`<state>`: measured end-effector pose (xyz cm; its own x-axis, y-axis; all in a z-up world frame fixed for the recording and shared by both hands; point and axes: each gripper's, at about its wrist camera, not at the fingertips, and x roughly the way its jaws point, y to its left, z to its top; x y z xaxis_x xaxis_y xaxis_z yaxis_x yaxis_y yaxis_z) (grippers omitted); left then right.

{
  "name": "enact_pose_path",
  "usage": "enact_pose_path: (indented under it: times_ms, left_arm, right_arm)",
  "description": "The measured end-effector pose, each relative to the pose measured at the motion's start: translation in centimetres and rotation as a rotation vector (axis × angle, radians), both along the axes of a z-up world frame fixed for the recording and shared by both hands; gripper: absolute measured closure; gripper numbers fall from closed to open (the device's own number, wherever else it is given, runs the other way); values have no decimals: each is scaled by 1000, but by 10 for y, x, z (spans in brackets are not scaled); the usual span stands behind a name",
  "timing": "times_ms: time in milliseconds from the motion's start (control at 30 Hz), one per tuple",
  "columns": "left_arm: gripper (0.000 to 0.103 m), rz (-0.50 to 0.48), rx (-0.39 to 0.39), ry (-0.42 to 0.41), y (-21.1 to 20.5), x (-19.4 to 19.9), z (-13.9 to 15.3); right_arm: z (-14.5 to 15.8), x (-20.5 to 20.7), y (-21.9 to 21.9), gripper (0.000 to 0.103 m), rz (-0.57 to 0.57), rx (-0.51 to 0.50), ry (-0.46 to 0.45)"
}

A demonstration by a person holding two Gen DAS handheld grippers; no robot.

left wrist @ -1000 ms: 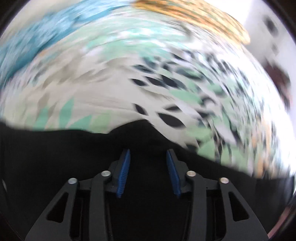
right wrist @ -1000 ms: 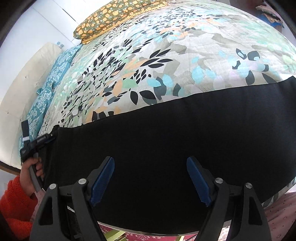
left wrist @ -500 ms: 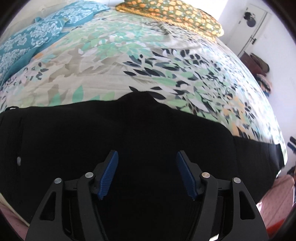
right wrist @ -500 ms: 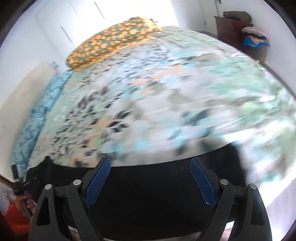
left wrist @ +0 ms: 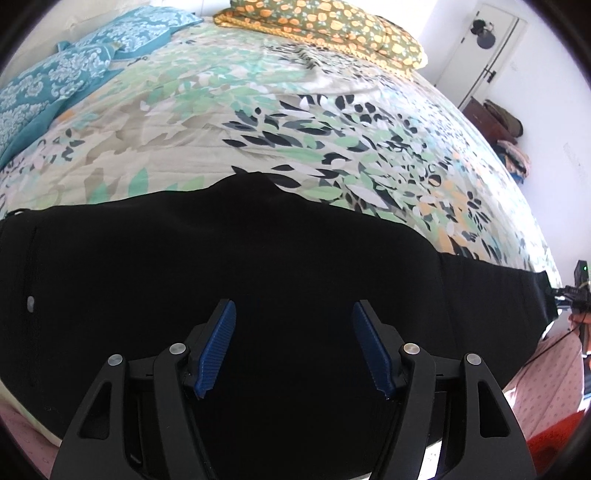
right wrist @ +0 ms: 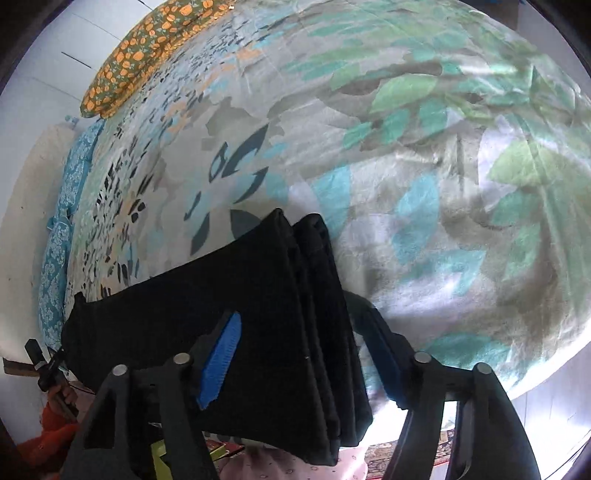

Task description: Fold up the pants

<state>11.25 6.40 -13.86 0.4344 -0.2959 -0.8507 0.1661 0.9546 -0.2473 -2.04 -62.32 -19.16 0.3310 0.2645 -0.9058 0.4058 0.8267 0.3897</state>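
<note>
The black pants (left wrist: 258,258) lie stretched lengthwise along the near edge of the floral bedspread (left wrist: 221,129). My left gripper (left wrist: 293,306) hovers open over their upper part with nothing between its pads. In the right wrist view the stacked leg ends of the pants (right wrist: 314,314) lie between the jaws of my right gripper (right wrist: 299,310), which are closing. The left blue pad (right wrist: 221,354) stands clear of the cloth; the right pad is partly hidden behind the hem. The right gripper (left wrist: 576,291) also shows at the pants' far right end.
An orange-patterned pillow (left wrist: 332,26) and teal pillows (left wrist: 55,81) lie at the head of the bed. A door (left wrist: 480,55) and a dresser with clothes (left wrist: 495,122) stand at the right. A hand in an orange sleeve (right wrist: 55,435) is at lower left. A pink rug (left wrist: 546,387) lies below the bed.
The left gripper's jaws opened wider and it lifted off the pants. The right gripper travelled right along the pants to the leg ends, and its jaws have narrowed.
</note>
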Motion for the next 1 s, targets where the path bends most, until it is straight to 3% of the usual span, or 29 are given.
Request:
enact_pose_path:
  times_ms: [67,100,133,200,233,300,433,700,833,1000]
  left_arm:
    - [34,21,-3,6,5,-1,-3]
    - [33,31,-3,11,7,-1,-4]
    - [33,41,-5,17,9,0,-6]
    - [33,56,-10,27,12,1,-10]
    - [33,58,-10,28,12,1,-10]
    - [33,57,-3,21,13,1,-9]
    - [33,64,-9,10,15,0,-8]
    - [33,101,-56,1,26,-1,-10]
    - [33,101,-80,-15,32,-5,-5]
    - [33,141,-120,-19,50,-10,-2]
  right_arm:
    - [1,1,1,41,-2,-8,2]
    - [2,2,3,51,15,-9,1]
    - [2,3,6,68,34,-17,11]
    - [3,6,11,87,45,-12,25]
    - [6,6,13,89,47,-26,27]
    - [15,6,18,90,35,-29,7]
    - [46,-4,35,91,4,97,-145]
    - [78,-10,148,90,0,552,-423]
    - [70,20,232,90,59,735,-449]
    - [52,71,341,90,178,817,-383]
